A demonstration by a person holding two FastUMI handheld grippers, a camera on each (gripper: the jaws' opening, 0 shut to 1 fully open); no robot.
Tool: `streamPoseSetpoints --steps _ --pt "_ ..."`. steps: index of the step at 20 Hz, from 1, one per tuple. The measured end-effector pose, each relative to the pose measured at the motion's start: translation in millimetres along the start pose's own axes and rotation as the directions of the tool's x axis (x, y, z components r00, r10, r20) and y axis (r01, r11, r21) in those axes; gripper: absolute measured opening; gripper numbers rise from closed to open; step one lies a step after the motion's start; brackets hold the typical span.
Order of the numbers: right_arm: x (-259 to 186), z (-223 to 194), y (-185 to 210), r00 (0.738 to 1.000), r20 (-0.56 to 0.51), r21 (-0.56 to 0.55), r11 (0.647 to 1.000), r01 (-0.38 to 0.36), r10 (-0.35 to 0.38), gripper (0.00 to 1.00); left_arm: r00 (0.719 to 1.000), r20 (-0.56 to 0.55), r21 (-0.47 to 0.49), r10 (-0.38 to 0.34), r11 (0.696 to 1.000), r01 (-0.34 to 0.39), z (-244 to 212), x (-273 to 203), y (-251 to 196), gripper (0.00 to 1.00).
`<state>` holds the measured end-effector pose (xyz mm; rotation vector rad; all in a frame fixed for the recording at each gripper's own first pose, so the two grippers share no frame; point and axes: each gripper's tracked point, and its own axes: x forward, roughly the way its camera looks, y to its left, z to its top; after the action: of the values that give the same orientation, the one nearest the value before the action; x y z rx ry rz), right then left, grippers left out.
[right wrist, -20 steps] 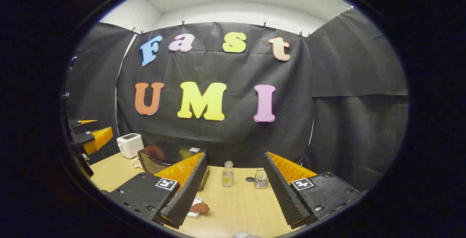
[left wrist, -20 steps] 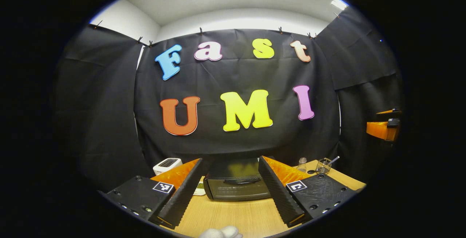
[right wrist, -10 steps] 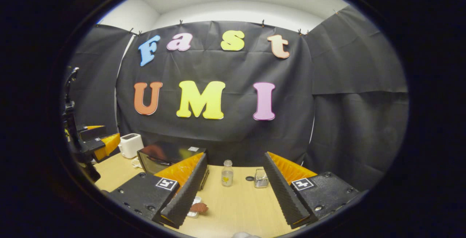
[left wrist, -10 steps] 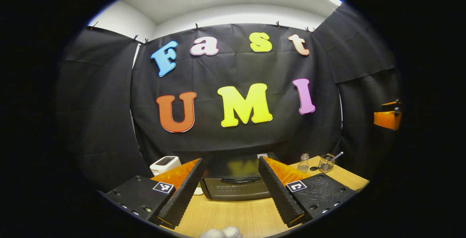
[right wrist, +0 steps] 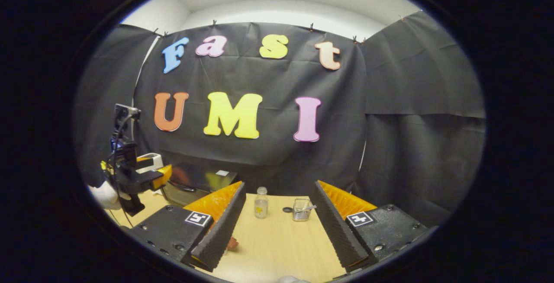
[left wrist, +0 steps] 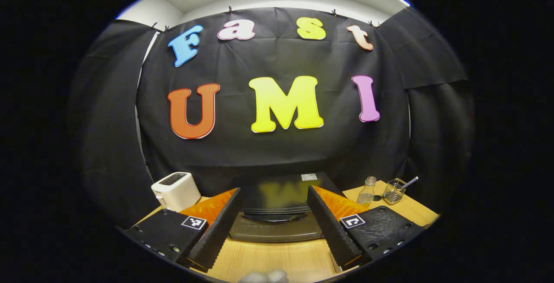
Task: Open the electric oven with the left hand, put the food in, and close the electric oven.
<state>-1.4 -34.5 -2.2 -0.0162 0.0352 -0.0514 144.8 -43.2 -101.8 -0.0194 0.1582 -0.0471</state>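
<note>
Wooden table [left wrist: 277,259]: pale boards run under both my claws, bare just ahead of my fingertips.
Left claw [left wrist: 273,231]: I hold it spread wide, nothing between the fingers, low over the near table edge.
Electric oven [left wrist: 277,213]: dark box straight ahead of my left claw, framed between its two fingers, door closed with the curved handle facing me; apart from the fingertips.
Toaster [left wrist: 176,191]: white, beyond my left claw's left finger, beside the oven.
Bottle [left wrist: 368,191]: small clear one past my left claw's right finger, with a wire basket [left wrist: 393,191] just beside it.
Right claw [right wrist: 277,233]: I hold it spread too, empty, above the table.
Food [right wrist: 232,243]: a reddish-brown piece on the table, peeking out just beside my right claw's left finger.
Farther out from my right claw: the bottle and basket ahead, the oven off to the left, and my left claw in a white-gloved hand [right wrist: 106,194] near it.
</note>
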Motion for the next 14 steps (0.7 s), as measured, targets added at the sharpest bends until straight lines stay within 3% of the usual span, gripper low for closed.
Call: streamPoseSetpoints --steps 7,10,11,12,13,14 --pt "-3.1 -12.4 -16.2 0.995 -0.057 0.005 0.996 0.084 -0.084 0.99 0.990 -0.139 0.003 -0.007 1.000 0.007 -66.5 68.7 4.5 0.96" --pt "-2.1 -19.6 -14.7 0.992 -0.083 0.001 0.995 0.095 -0.095 0.99 0.986 -0.166 0.016 -0.011 1.000 0.014 -81.0 85.0 4.9 0.97" --pt "-2.2 -19.7 -13.8 0.992 -0.085 -0.003 0.995 0.097 -0.097 0.96 0.985 -0.174 0.014 -0.016 1.000 0.018 -86.8 88.1 4.9 0.90" --pt "-0.8 -20.8 -12.8 0.991 -0.087 -0.005 0.995 0.099 -0.099 0.99 0.980 -0.195 0.005 -0.027 1.000 0.029 -91.6 88.0 2.7 0.90" --pt "-0.1 -21.3 -10.2 0.991 -0.090 -0.004 0.995 0.096 -0.096 0.99 0.984 -0.173 -0.004 -0.035 0.999 0.034 -87.9 89.5 -0.6 0.97" --pt "-0.2 -23.9 -8.1 0.991 -0.094 -0.003 0.996 0.093 -0.093 0.99 0.982 -0.187 0.003 -0.036 0.999 0.037 -91.9 89.5 -0.3 0.94"
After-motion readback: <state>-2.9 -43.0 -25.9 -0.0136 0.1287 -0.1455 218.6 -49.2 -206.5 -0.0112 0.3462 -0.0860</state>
